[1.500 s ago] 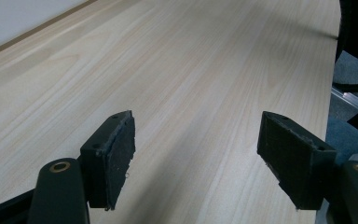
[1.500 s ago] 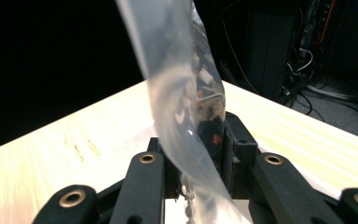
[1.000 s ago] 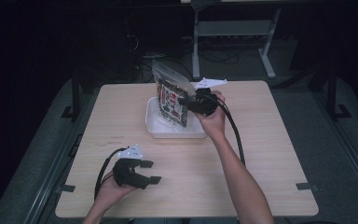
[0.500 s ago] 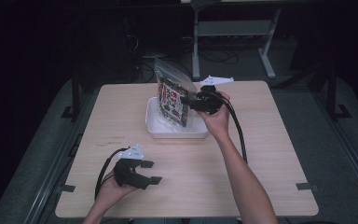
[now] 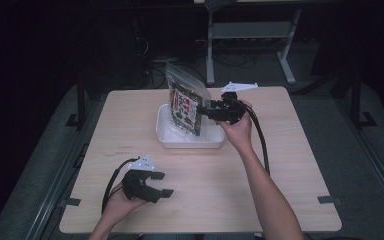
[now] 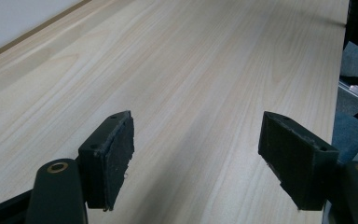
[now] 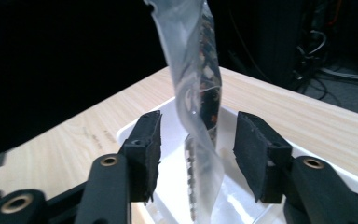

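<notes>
Since a second ago your right gripper [image 7: 196,154] has just been opening its jaws; the clear plastic zip bag of printed cards [image 5: 186,106] stands between the pads, gripped by neither. The bag stands in the white rectangular plastic tray [image 5: 170,140] on the pale wooden table [image 5: 290,165], its long axis upright, leaning slightly. Well apart from the tray, your left gripper [image 6: 193,161] rests open and empty.

PLACE: a dim lab or recording room | SIGNS: pale wood counter [image 5: 280,165] standing alone on grey carpet [image 5: 360,150]; cables [image 5: 155,75] trailing over the floor behind it; white metal stand [image 5: 250,30] at the back; dark surroundings, counter lit from above
</notes>
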Demonstrator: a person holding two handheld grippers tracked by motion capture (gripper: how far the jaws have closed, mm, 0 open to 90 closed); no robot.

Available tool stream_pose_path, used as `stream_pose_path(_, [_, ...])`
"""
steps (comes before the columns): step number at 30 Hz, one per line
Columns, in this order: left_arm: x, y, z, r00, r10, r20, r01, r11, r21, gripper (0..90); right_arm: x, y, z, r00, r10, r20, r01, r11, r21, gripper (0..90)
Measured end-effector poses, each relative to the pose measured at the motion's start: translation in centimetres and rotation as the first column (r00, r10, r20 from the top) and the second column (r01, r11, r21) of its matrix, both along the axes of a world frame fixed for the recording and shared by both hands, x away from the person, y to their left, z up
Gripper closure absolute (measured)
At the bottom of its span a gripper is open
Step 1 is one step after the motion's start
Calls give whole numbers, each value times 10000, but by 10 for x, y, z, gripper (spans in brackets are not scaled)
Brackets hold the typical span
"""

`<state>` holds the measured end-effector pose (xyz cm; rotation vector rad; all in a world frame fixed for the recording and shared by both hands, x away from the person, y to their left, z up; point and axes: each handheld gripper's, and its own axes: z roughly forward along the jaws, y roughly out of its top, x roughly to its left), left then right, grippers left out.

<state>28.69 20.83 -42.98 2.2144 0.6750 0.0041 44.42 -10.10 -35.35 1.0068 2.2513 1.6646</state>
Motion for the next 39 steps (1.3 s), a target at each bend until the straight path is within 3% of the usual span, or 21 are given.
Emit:
stream_pose_path(10, [0,-1,0,10000,-21,33,21,10000,85,260,-9,-8,7,9997,243,-86,-243,9997,-9,454])
stream_pose_path(13, [0,-1,1,10000,-32,32,32,10000,-8,260,-14,-11,5,9994,296,-174,-292,9992,260,432])
stream_pose_path(18, [-1,-2,2,10000,-52,46,52,10000,29,259,-20,-17,-1,9990,319,-319,-310,9991,279,419])
stream_pose_path(39, [-1,-7,1,9999,-146,20,146,9999,64,253,-52,-47,-5,9960,478,-758,-483,9988,-55,381])
